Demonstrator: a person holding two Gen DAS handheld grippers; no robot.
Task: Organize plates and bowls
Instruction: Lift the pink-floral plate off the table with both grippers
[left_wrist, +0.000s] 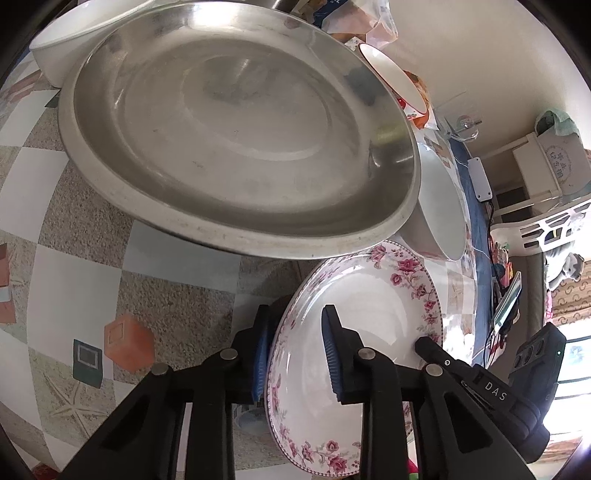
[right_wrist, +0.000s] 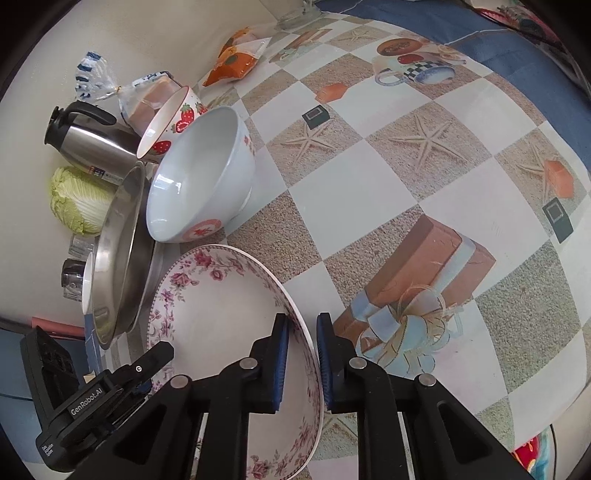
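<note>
Near the table's (right_wrist: 369, 206) edge, both grippers (left_wrist: 295, 354) (right_wrist: 301, 362) clamped on opposite rims of the flowered plate (right_wrist: 221, 306), steadying it for lifting.

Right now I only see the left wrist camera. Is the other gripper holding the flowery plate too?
Observer: Yes. The right gripper has its blue pads closed on the rim of the flowery plate.
Operator: What's hiding behind the big metal dish?
Observer: A green cabbage sits against the wall behind the metal dish.
Operator: Does the little bowl have pictures on it?
Observer: Yes, the little bowl has red strawberries painted on its outside.
</note>
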